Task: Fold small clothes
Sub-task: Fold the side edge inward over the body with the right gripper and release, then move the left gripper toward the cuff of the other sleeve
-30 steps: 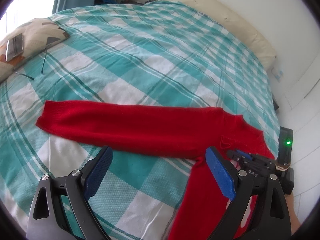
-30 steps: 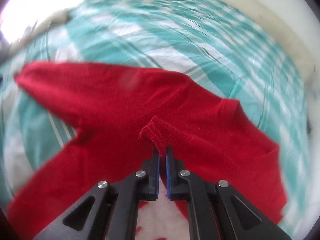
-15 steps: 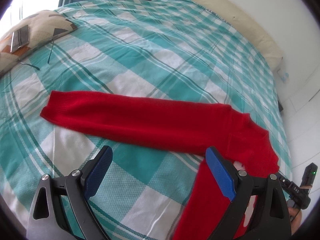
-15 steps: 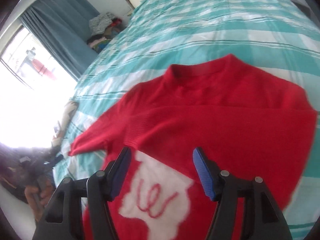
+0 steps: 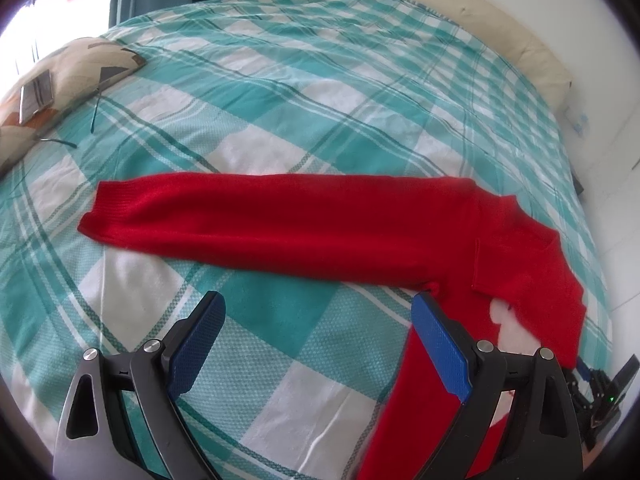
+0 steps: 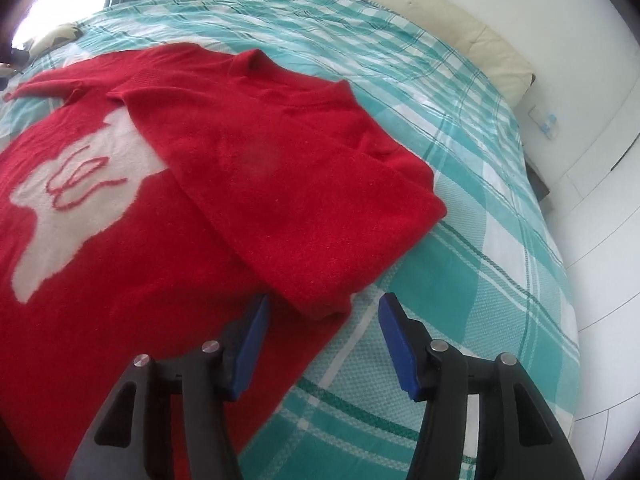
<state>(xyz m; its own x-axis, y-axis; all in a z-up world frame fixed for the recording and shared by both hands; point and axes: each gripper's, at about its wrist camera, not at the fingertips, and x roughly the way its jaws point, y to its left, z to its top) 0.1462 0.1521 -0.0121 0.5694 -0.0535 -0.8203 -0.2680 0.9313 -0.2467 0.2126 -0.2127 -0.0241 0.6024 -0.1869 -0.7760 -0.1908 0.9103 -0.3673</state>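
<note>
A red knit sweater (image 6: 168, 240) with a white patch on its front lies flat on the bed. Its right sleeve (image 6: 280, 160) is folded across the chest. Its left sleeve (image 5: 280, 220) stretches straight out to the left in the left wrist view. My left gripper (image 5: 316, 344) is open and empty above the bedspread, just below that sleeve, its right finger over the sweater's body. My right gripper (image 6: 324, 340) is open and empty, hovering at the sweater's right edge near the folded sleeve's cuff. The right gripper also shows at the lower right of the left wrist view (image 5: 600, 384).
The bed has a teal and white checked bedspread (image 5: 320, 80). A patterned pillow (image 5: 60, 76) with a phone on it lies at the far left. A cream pillow (image 6: 420, 20) lies along the far edge by the white wall. Curtains and piled clothes stand beyond.
My right gripper let go of the right sleeve cuff, leaving the sleeve folded across the chest, opened and drew back to the sweater's right edge. The left gripper stayed open, shifting slightly.
</note>
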